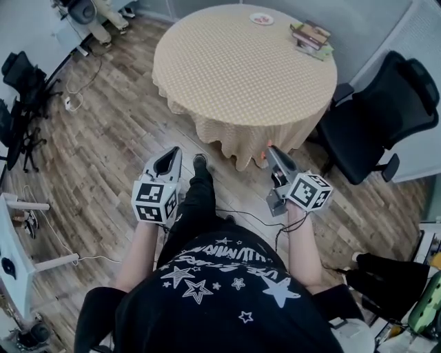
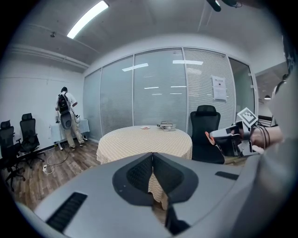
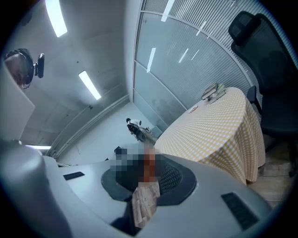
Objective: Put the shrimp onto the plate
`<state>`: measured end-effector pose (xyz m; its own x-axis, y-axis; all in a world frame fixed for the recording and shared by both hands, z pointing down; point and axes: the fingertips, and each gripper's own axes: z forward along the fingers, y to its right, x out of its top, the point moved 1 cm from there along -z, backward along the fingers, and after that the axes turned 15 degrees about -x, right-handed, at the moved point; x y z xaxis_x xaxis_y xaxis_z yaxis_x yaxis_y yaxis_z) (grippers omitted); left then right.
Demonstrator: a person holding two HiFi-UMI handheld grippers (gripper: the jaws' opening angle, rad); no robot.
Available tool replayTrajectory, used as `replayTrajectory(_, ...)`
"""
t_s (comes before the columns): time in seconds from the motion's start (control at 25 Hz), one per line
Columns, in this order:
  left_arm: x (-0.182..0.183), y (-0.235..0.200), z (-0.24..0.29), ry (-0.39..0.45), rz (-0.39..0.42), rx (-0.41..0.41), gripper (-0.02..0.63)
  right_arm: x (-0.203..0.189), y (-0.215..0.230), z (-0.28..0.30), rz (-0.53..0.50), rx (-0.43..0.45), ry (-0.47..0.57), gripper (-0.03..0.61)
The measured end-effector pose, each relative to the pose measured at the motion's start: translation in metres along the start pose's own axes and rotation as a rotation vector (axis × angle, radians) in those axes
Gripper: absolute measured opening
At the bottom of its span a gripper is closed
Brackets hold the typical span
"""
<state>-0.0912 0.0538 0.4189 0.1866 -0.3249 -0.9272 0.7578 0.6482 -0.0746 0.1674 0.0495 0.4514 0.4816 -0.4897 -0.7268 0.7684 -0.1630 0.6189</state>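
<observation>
The right claw [image 1: 271, 153] was clamped on an orange-red piece, likely the shrimp [image 3: 149, 170]. It was held low and pointed toward the desk [image 1: 234, 76], presumably to keep the grip steady for carrying. The plate [image 1: 262, 18] sat at the desk's far edge, well apart from the shrimp, so a walk round or a long reach seemed needed. The left claw [image 2: 152, 162] was closed on nothing and held beside the right, apparently idle.

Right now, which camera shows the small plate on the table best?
The head view: it looks down on the plate on the table, showing its round face. The left gripper view shows it edge-on, a sliver; the right gripper view, a tiny tilted speck.
</observation>
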Motion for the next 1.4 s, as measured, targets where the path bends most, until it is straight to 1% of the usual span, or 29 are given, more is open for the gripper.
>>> replayTrajectory(0.16, 0.006, -0.035, 0.02, 0.004, 0.008, -0.003, 0.009, 0.009, 0.006, 0.027, 0.0, -0.025, 0.001, 0.071)
replayTrajectory(0.32, 0.014, -0.078, 0.049, 0.023, -0.013, 0.004, 0.009, 0.02, 0.01, 0.068, -0.008, -0.045, -0.014, 0.071)
replayTrajectory(0.52, 0.018, -0.133, 0.094, 0.011, -0.044, -0.023, 0.009, 0.043, 0.013, 0.133, -0.024, -0.071, -0.026, 0.071)
replayTrajectory(0.68, 0.037, -0.184, 0.129, 0.031, -0.046, -0.043, 0.009, 0.069, 0.016, 0.188, -0.017, -0.101, -0.013, 0.071)
replayTrajectory(0.8, 0.057, -0.226, 0.159, 0.039, -0.056, -0.054, 0.009, 0.093, 0.011, 0.23, -0.011, -0.108, -0.001, 0.071)
replayTrajectory(0.96, 0.081, -0.262, 0.193, 0.037, -0.051, -0.1, 0.009, 0.12, 0.002, 0.274, -0.021, -0.131, 0.006, 0.071)
replayTrajectory(1.08, 0.093, -0.288, 0.214, 0.03, -0.039, -0.137, 0.009, 0.131, 0.004, 0.303, -0.002, -0.166, 0.005, 0.071)
replayTrajectory(1.2, 0.1, -0.314, 0.234, 0.024, -0.053, -0.174, 0.009, 0.14, 0.003, 0.329, 0.003, -0.204, -0.001, 0.071)
replayTrajectory(1.32, 0.107, -0.332, 0.257, 0.008, -0.052, -0.215, 0.009, 0.152, 0.004, 0.352, 0.02, -0.235, 0.0, 0.071)
replayTrajectory(1.4, 0.115, -0.34, 0.27, 0.013, -0.04, -0.245, 0.009, 0.16, 0.001, 0.363, 0.021, -0.243, 0.01, 0.071)
